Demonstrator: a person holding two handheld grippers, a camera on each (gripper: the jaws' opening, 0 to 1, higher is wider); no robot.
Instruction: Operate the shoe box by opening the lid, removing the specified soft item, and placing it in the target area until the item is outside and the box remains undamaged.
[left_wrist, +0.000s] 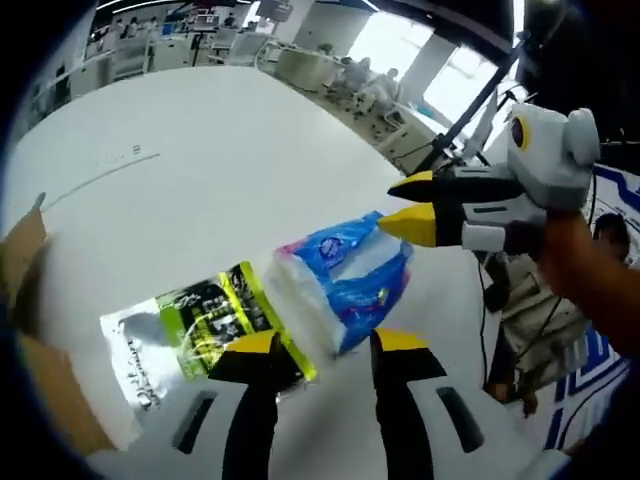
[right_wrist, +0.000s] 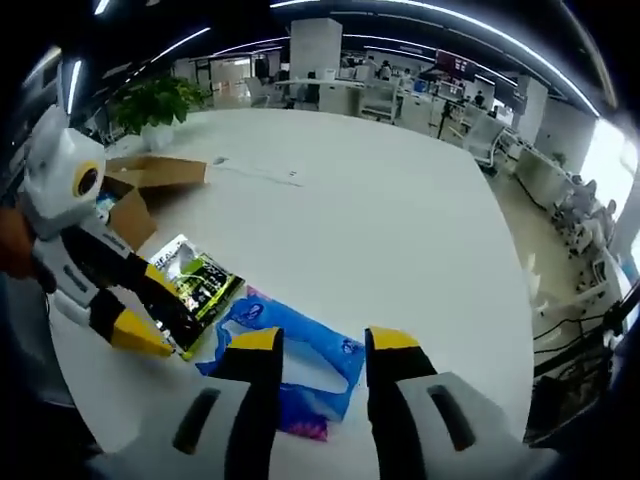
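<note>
The soft item here looks to be a blue plastic pack (left_wrist: 345, 280) lying on the white table (left_wrist: 230, 170), already outside the cardboard shoe box (right_wrist: 140, 190), with a green-and-silver packet (left_wrist: 200, 325) touching its end; the box stands well apart, its flaps open. The step in hand, as I judge it, is setting the pack down in the target area — though no marked area can be made out, so where exactly it belongs is uncertain. In the left gripper view the left gripper (left_wrist: 325, 365) straddles the seam where the two packs meet, its jaws parted and one yellow tip on the green packet; whether it pinches anything I cannot tell. The right gripper (right_wrist: 318, 362) has its jaws apart over the blue pack, resting on or just above the film — contact is unclear, but nothing is clenched between them. To finish well, keep the film flat, lift straight off so neither wrapper drags, and keep both tools away from the box flaps. The right gripper view gives what the other lacks: the box with its brown flaps and a potted plant (right_wrist: 155, 105) behind it; the left gripper view shows the blue pack's printed face and its white contents more plainly, and just a cardboard edge at its margin.
</note>
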